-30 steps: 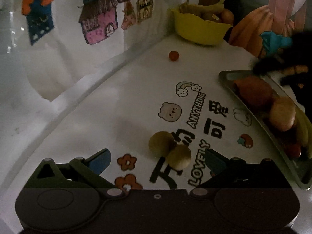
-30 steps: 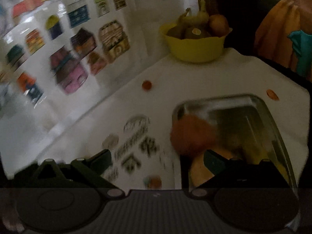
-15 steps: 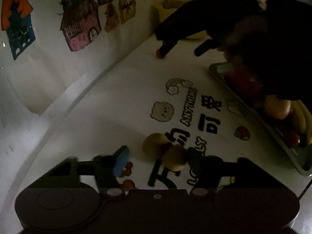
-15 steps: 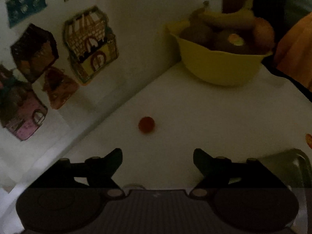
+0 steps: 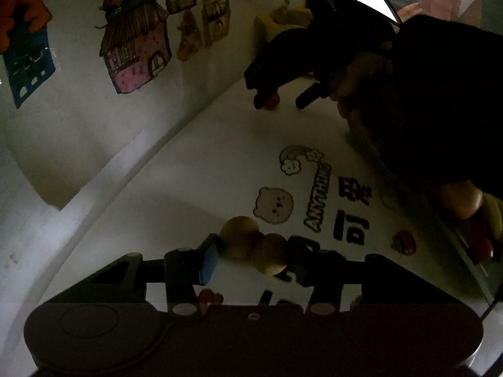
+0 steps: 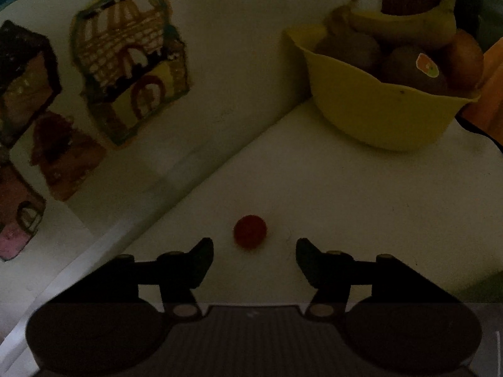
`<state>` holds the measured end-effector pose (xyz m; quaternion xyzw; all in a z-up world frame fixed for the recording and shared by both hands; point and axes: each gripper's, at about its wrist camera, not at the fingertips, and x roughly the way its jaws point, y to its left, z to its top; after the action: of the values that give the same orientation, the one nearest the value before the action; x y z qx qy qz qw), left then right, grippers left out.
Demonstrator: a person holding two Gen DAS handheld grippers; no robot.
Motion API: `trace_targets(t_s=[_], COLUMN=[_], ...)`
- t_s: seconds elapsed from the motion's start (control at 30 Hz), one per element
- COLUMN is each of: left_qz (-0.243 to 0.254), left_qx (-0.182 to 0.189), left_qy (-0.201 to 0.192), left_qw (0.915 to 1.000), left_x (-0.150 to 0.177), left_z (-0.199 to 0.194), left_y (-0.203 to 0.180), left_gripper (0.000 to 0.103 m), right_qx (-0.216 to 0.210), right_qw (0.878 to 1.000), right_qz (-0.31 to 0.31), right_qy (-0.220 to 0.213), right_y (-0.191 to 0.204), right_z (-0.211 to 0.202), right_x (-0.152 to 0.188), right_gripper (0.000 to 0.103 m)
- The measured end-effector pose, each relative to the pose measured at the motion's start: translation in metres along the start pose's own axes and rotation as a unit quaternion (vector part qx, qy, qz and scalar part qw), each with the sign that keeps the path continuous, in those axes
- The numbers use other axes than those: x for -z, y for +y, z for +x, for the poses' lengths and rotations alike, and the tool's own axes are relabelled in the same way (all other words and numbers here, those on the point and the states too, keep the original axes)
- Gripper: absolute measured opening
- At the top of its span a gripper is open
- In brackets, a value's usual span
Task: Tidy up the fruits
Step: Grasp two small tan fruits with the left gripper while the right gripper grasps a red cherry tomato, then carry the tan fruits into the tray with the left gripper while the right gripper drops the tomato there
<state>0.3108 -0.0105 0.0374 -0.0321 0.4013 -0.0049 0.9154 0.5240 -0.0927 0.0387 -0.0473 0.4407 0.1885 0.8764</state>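
Two small tan round fruits (image 5: pixel 254 246), joined side by side, lie on the white table between the fingers of my left gripper (image 5: pixel 253 259), which is closed on them. My right gripper (image 6: pixel 254 251) is open just short of a small red fruit (image 6: pixel 250 231) on the table; the fruit sits slightly ahead of the fingertips. In the left wrist view the right gripper (image 5: pixel 279 100) reaches across with the same red fruit (image 5: pixel 272 100) between its fingers. A yellow bowl (image 6: pixel 377 110) holds a banana and several other fruits at the far corner.
A metal tray (image 5: pixel 471 267) with several fruits lies at the right, mostly hidden by the dark sleeve of the right arm. A wall with house drawings (image 5: pixel 135 40) runs along the left. Printed stickers (image 5: pixel 317 201) cover the table middle.
My left gripper has closed from wide open onto the two tan fruits. My right gripper has moved from over the tray to the far red fruit and now straddles it, still open.
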Motion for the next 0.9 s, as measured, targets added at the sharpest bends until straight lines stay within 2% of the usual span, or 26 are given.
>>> trace_targets(t_s=[0.17,0.33,0.63,0.9], left_qz=[-0.003,-0.001,-0.002,0.0], left_qx=[-0.007,-0.01,-0.015,-0.014], left_qy=[-0.011,-0.021,-0.029,-0.033], left_qw=[0.9999,0.9997,0.9995,0.9994], left_x=[-0.011,-0.02,-0.031,-0.034], left_z=[0.012,0.023,0.037,0.042], left_y=[-0.001,-0.003,-0.009,-0.016], left_gripper=[0.05,0.05,0.05,0.05], right_qx=[0.0,0.002,0.007,-0.014], right_qw=[1.0,1.0,1.0,1.0], right_qz=[-0.001,-0.006,-0.019,-0.003], right_qy=[-0.003,-0.009,-0.014,-0.002], right_y=[0.003,0.007,0.002,-0.017], right_z=[0.005,0.007,0.012,0.005], right_x=[0.001,0.002,-0.002,0.002], right_gripper=[0.06,0.052,0.029,0.027])
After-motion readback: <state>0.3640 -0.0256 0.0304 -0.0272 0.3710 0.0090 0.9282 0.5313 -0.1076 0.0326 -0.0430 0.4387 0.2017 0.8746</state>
